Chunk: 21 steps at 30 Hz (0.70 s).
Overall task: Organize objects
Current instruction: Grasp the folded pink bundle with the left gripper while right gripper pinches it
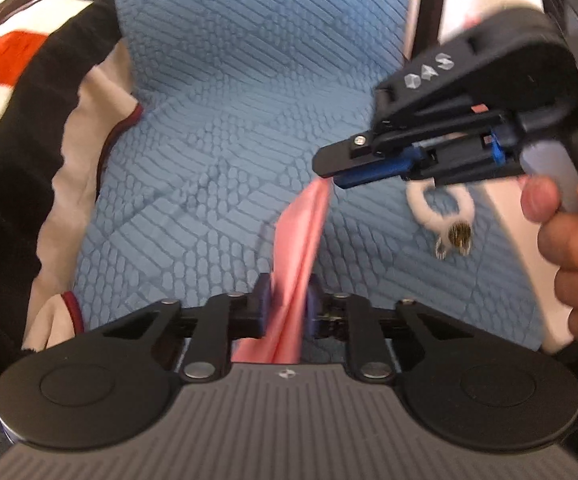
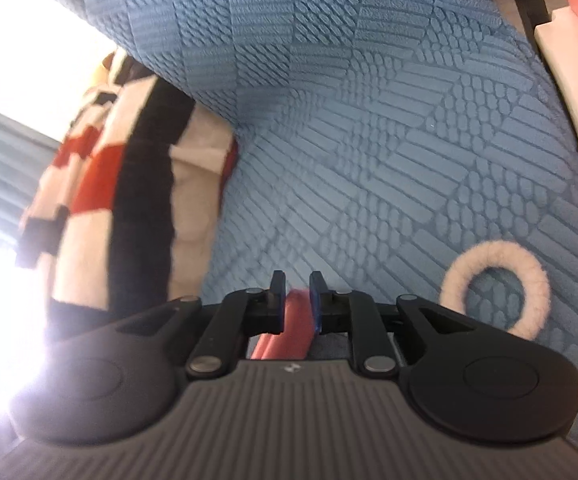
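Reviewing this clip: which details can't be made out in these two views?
- Pink ribbon: motion-blurred in the left wrist view; its near end is hidden under the left gripper.
- Ribbon's far end: covered by the right gripper.
- White fuzzy ring: its metal charm is blurred, and cut off behind the gripper body in the right wrist view.
- Striped blanket: overexposed by glare at the left edge.

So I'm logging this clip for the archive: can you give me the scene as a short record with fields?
surface: blue textured bedspread
held item: pink fabric strip, stretched between both grippers
left gripper: jaws closed on strip
right gripper: jaws closed on strip's far end
nearby: white fluffy ring lying on bedspread
left side: striped black, white and red blanket
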### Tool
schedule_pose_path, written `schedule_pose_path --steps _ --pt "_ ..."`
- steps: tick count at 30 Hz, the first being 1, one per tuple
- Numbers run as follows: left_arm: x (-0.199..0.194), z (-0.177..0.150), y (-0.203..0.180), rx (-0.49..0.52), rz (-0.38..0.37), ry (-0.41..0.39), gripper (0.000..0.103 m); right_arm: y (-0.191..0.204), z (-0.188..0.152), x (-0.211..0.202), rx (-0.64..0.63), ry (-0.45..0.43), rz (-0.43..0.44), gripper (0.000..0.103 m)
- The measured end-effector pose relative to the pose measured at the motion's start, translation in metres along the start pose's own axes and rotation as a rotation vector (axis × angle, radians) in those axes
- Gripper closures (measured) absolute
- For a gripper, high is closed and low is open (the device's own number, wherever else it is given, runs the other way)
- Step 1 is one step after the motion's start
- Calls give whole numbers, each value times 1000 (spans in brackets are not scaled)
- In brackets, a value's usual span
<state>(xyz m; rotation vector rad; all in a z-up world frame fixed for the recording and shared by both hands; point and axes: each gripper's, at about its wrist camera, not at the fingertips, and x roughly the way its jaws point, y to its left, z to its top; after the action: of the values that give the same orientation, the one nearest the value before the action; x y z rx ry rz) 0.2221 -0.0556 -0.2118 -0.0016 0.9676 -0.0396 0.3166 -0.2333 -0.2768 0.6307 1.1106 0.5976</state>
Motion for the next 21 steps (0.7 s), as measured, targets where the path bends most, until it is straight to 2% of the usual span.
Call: schedule_pose_path --steps 1,2,3,4,5,7,11,18,21 --pt "-1 1 5 -31 -8 -5 87 -1 1 0 8 -2 13 78" --pt "-3 2 11 -64 -20 -10 87 -1 2 0 15 -4 27 65" --pt "-4 3 15 -92 -34 -14 88 -1 3 0 21 -8 42 58" --pt "-5 4 19 -121 -50 -18 89 -2 3 0 25 -9 56 43" --pt "-6 5 23 -150 -66 -21 89 0 3 1 28 -8 69 35" --pt "-7 8 30 -199 -96 -29 91 4 2 5 21 3 102 30" --pt "-13 10 41 -272 -166 -54 91 11 -2 15 -2 34 118 30" --pt "-19 12 46 -316 -247 -76 91 10 -3 28 54 51 150 30" --pt "-20 13 49 -339 -275 -83 91 8 -4 31 82 47 191 30"
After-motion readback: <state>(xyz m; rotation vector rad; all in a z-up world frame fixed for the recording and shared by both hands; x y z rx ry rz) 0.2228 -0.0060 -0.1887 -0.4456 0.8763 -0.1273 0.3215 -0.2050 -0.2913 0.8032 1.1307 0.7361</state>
